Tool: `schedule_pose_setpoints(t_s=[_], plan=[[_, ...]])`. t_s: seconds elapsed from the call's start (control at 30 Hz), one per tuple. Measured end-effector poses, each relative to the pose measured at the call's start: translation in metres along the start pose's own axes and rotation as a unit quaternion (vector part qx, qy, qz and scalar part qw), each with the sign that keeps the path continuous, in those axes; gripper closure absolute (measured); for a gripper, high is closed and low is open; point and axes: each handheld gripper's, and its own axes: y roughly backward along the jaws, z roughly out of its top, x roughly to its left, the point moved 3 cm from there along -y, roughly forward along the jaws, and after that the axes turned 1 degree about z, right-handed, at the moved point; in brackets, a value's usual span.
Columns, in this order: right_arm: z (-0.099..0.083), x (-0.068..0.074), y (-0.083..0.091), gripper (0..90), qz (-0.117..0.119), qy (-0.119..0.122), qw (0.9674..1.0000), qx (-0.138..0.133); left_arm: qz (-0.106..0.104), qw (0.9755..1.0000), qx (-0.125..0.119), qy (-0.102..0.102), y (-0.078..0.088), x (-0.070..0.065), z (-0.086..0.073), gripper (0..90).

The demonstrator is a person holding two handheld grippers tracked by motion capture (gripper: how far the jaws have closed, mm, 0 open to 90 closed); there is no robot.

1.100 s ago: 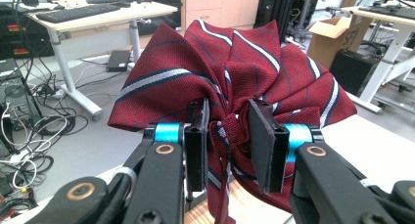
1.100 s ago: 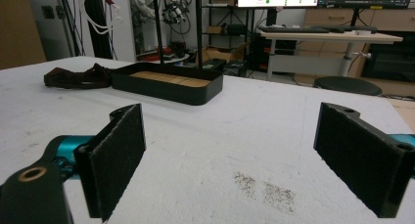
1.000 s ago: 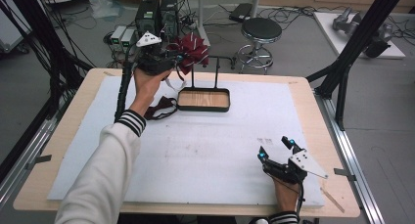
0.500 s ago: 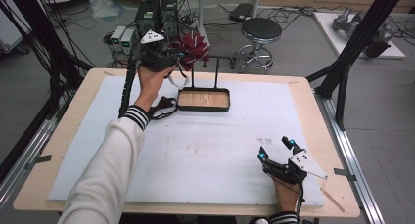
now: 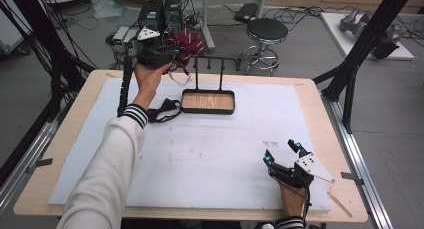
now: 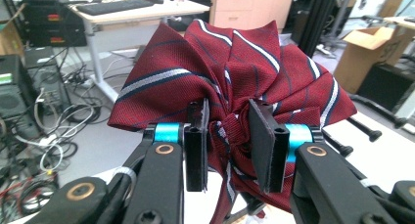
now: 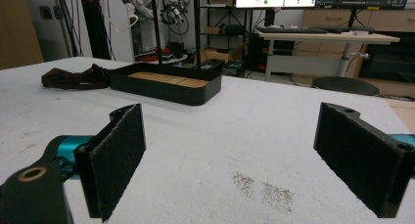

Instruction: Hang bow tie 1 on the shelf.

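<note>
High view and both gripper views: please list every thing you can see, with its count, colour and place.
Red striped fabric bow tie: one, dark red with white and navy stripes, held at its knot, raised near the table's far edge.
Dark maroon fabric piece: one, lying left of the tray.
Black tray with wooden floor and upright rack: one, far middle of the table.
White mat: one, covering the wooden table.
Round black stool: one, beyond the table.
Left gripper: fingers shut on the bow tie.
Right gripper: open, near right corner.
</note>
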Motion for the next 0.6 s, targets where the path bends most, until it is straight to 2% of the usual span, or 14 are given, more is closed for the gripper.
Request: schedule_pose_setpoints(t_s=[0.1, 0.17, 0.4, 0.5, 0.6], plan=[[0.0, 0.0, 0.0, 11.0, 0.0, 0.0, 1.0, 0.0, 0.014, 0.9999, 0.001, 0.001, 0.0, 0.001, -0.002, 69.8], [0.0, 0.0, 0.0, 11.0, 0.001, 0.0, 1.0, 0.0, 0.019, 0.9998, 0.0, 0.01, 0.001, 0.003, -0.004, 69.8], [0.0, 0.0, 0.0, 11.0, 0.001, 0.0, 1.0, 0.0, 0.032, 0.999, 0.007, 0.03, 0.003, 0.012, -0.013, 69.8], [0.0, 0.0, 0.0, 11.0, 0.001, 0.0, 1.0, 0.0, 0.036, 0.9983, 0.011, 0.044, 0.004, 0.017, -0.017, 69.7], [0.0, 0.0, 0.0, 11.0, 0.001, 0.001, 1.0, 0.0, 0.043, 0.9978, 0.019, 0.046, 0.005, 0.021, -0.022, 69.7]])
